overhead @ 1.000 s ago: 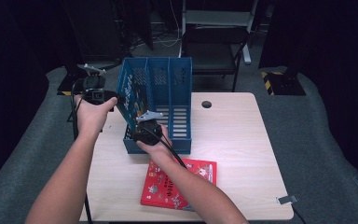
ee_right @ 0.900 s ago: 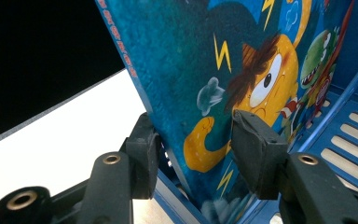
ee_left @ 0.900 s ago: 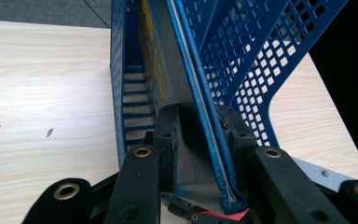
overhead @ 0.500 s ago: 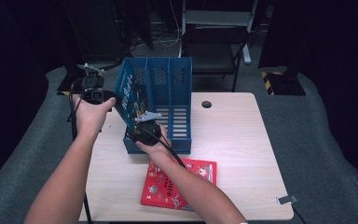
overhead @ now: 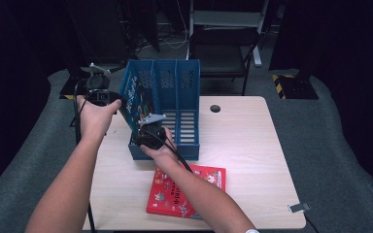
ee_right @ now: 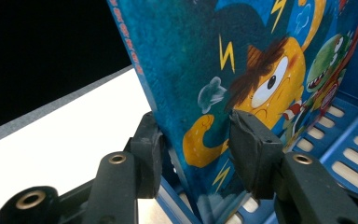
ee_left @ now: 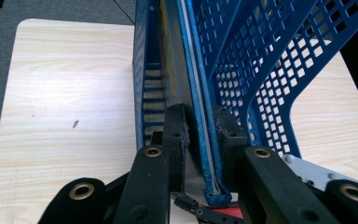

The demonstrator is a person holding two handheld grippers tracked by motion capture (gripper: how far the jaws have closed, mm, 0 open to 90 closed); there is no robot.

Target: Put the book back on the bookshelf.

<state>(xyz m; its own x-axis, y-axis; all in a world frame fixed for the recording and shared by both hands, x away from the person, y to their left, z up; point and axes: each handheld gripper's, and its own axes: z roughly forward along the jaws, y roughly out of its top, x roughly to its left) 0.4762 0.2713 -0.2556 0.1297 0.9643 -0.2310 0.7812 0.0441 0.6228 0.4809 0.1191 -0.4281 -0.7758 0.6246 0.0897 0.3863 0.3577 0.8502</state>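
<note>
A blue three-slot file rack (overhead: 187, 116) stands on the wooden table (overhead: 252, 145). A blue cartoon-cover book (overhead: 135, 104) leans tilted in its leftmost slot. My left gripper (overhead: 116, 99) is at the book's upper left corner. In the left gripper view it (ee_left: 200, 130) is shut on the book's edge (ee_left: 200, 93), beside the mesh rack wall (ee_left: 261, 70). My right gripper (overhead: 147, 128) is at the rack's front left. In the right gripper view its jaws (ee_right: 196, 144) stand apart on either side of the book (ee_right: 242, 56), whose cover slants across the gap.
A red picture book (overhead: 187, 191) lies flat near the table's front edge, under my right forearm. A round cable hole (overhead: 215, 108) sits right of the rack. A small silver object (overhead: 298, 208) rests at the front right corner. A dark chair (overhead: 223, 48) stands behind the table.
</note>
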